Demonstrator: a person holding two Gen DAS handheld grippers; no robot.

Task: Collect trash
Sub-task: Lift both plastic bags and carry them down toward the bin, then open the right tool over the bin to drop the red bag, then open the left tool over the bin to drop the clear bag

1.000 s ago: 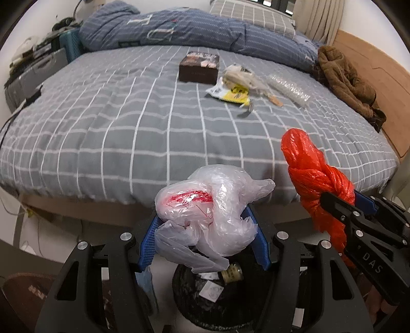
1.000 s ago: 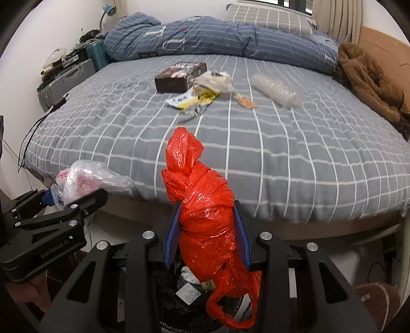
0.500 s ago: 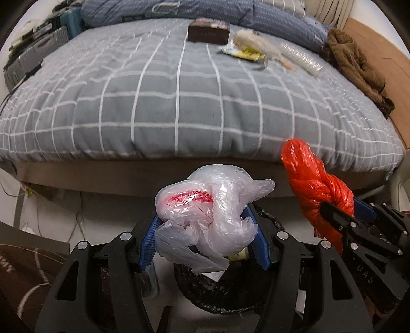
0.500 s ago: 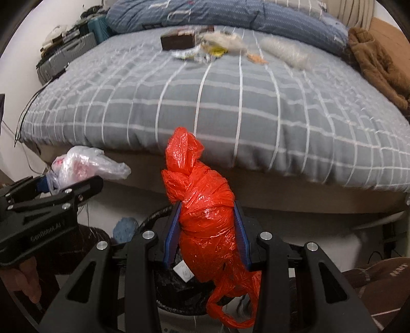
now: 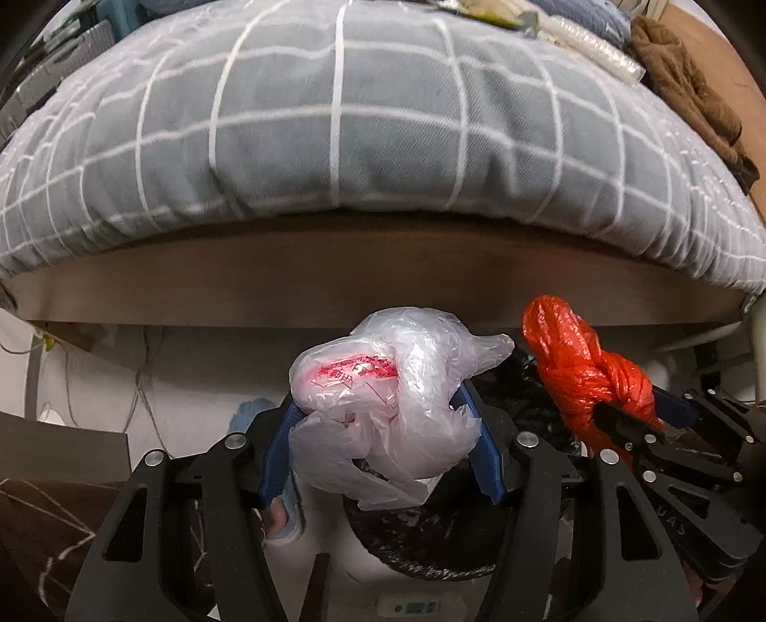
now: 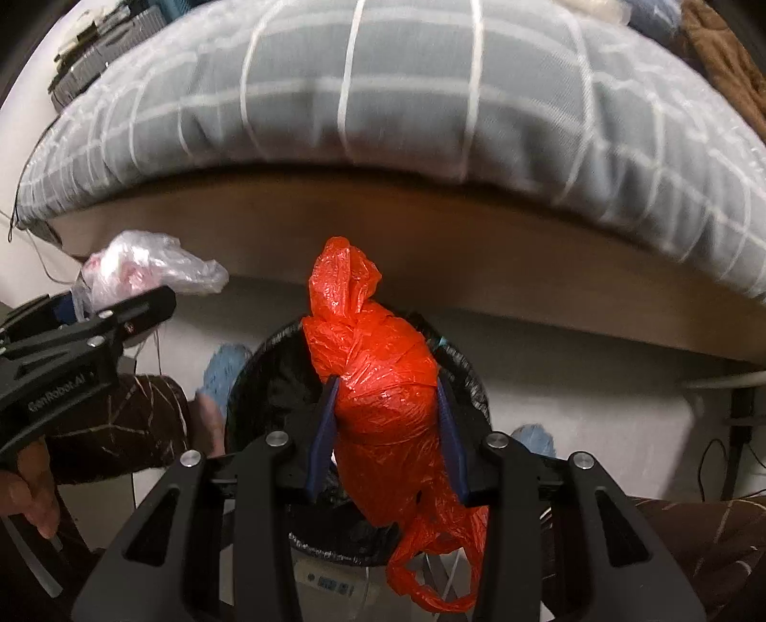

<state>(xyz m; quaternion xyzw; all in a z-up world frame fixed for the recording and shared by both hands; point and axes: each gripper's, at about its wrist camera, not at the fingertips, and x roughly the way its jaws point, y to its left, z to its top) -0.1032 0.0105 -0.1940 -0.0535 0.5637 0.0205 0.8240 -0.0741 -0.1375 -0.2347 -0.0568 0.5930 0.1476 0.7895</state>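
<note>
Above the black-lined trash bin (image 6: 459,378) at the foot of the bed (image 5: 383,143), we hold one piece of trash in each pair of tongs. The left tongs (image 5: 383,454) are clamped on a crumpled clear plastic bag (image 5: 388,406) with red print, and the right tongs (image 6: 385,435) are clamped on a twisted red plastic bag (image 6: 378,383).

The relation that matters for the coming move is vertical: the bin lies directly under both bundles. In the right wrist view the red bag stands with its long axis upright, its knotted top above the fingers and its loose handles hanging down over the bin opening. We judge the right tongs to be the better centred over the opening; the clear bag seems to be over the left part of the rim, but this is not sure. A release should drop each bag inside.

Much is hidden. The two bags and the tongs cover most of the bin, so we cannot tell how full it is. On the far side of the bed some more litter (image 5: 498,12) is visible, but it is cut off at the edge and blurred. A small white device (image 5: 411,607) lies on the floor before the bin; its kind we cannot make out.
</note>
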